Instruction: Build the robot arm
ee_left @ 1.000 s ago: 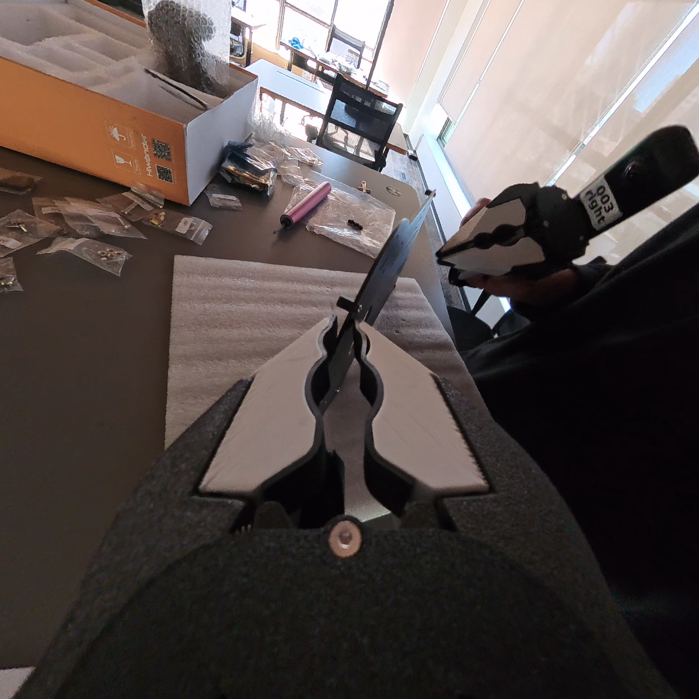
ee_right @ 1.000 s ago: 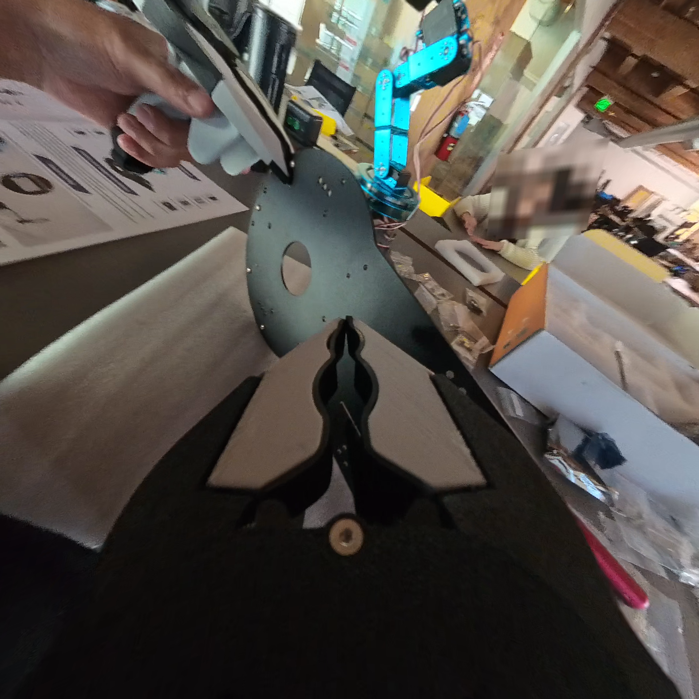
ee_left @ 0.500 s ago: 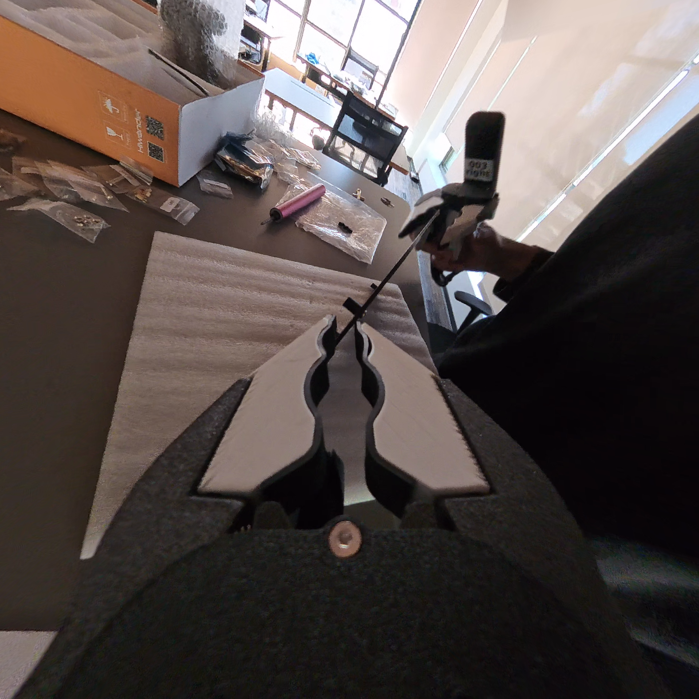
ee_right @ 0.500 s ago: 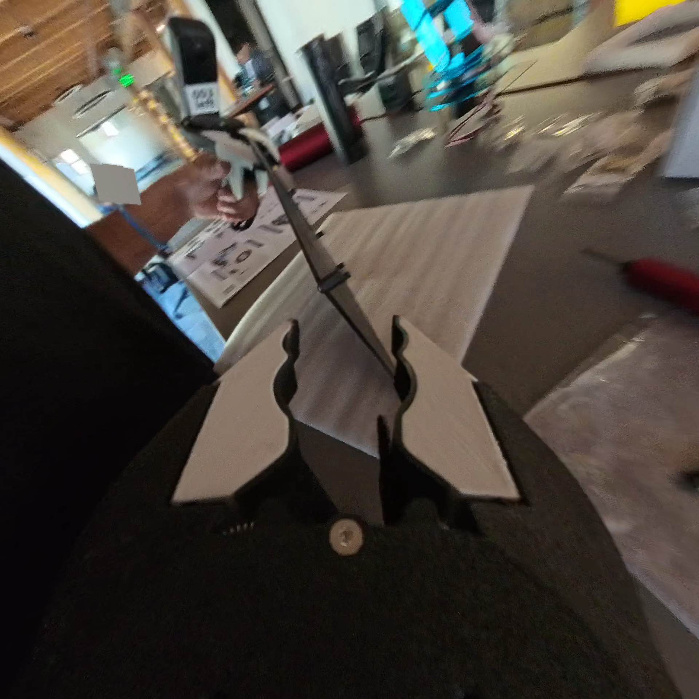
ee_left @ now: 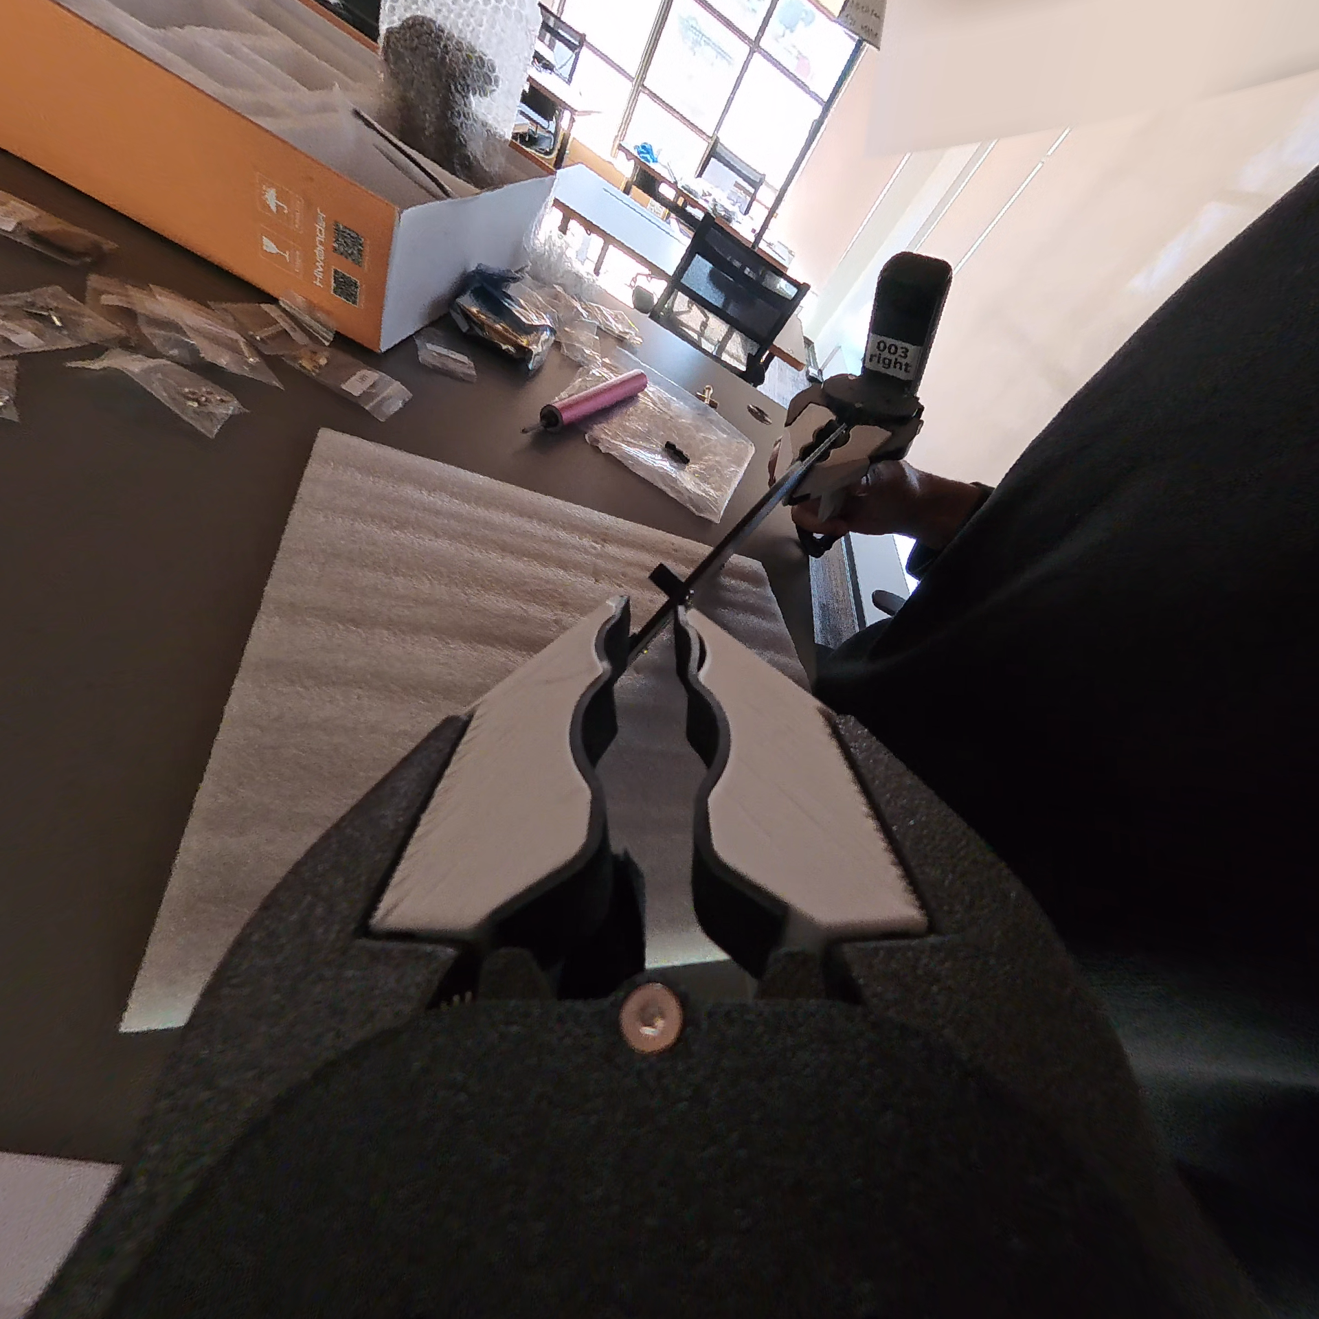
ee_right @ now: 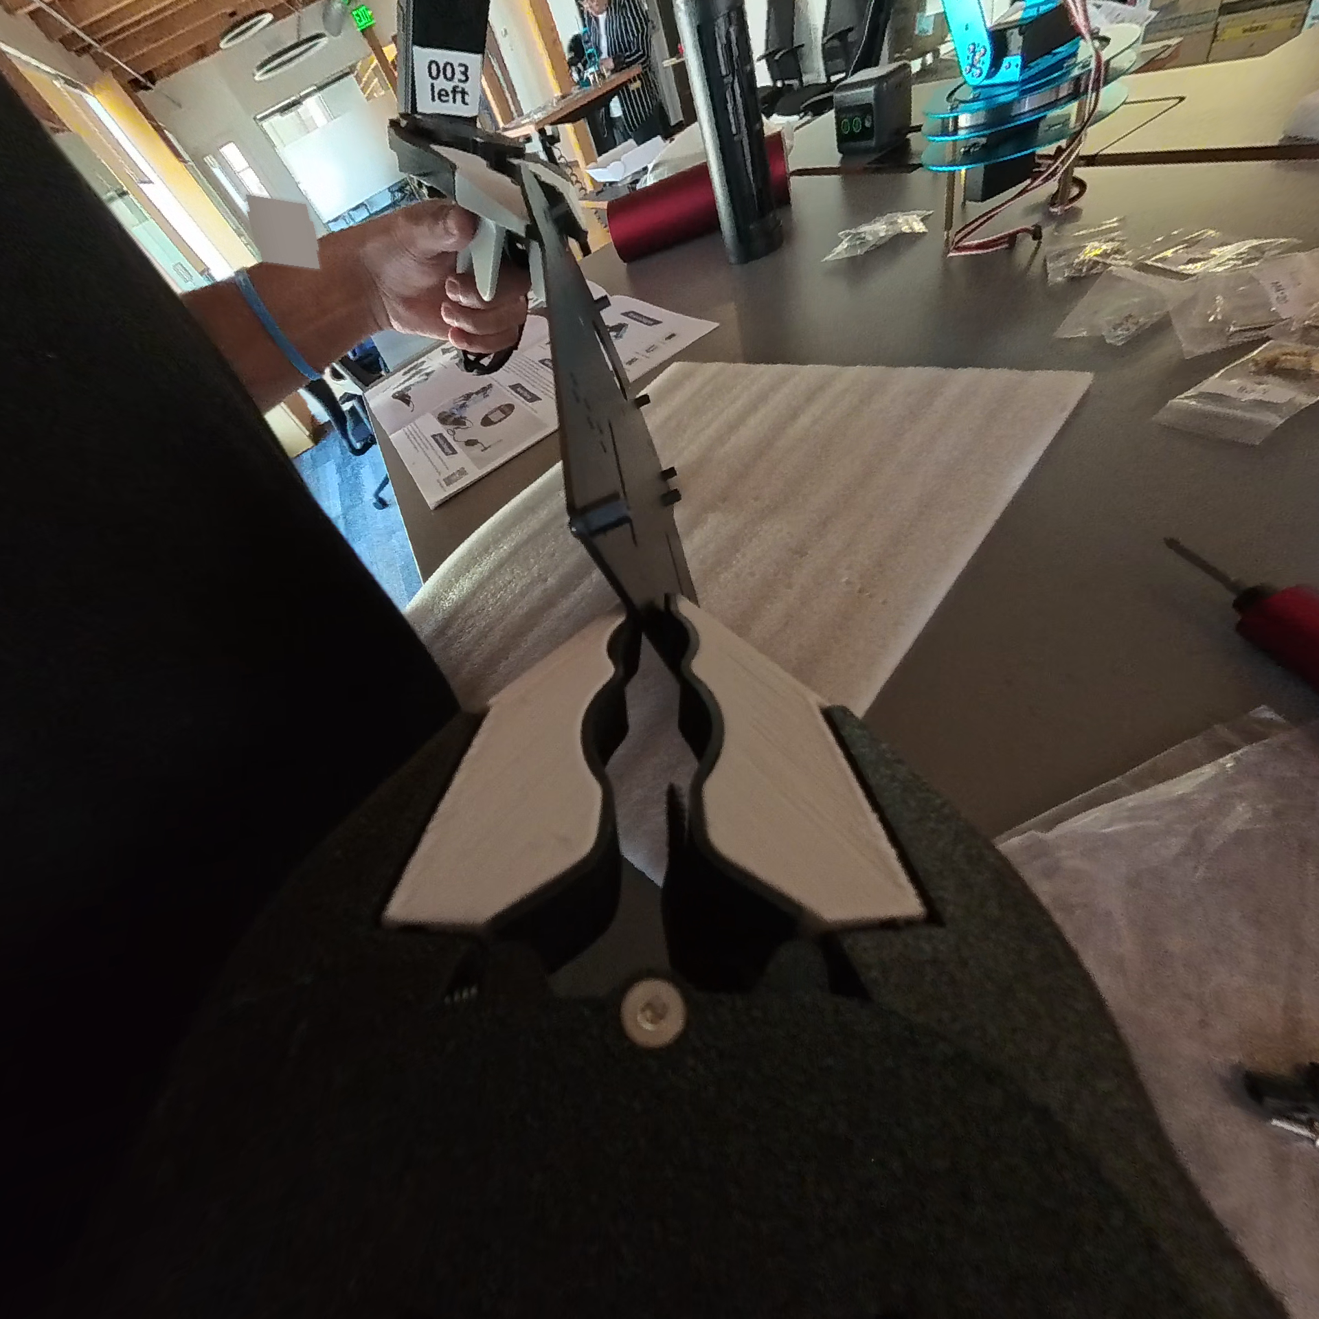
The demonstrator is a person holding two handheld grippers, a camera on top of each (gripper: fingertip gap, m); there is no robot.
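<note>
The black plate (ee_right: 603,457) showed edge-on, its face hidden. The left gripper (ee_left: 651,619) and the right gripper (ee_right: 655,615) each pinched one end, holding it above the white foam sheet (ee_left: 400,607). Half a second before, the right's fingers were spread wide

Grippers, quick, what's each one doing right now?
Left gripper: shut on one end of the thin flat black plate.
Right gripper: shut on the plate's other end.
</note>
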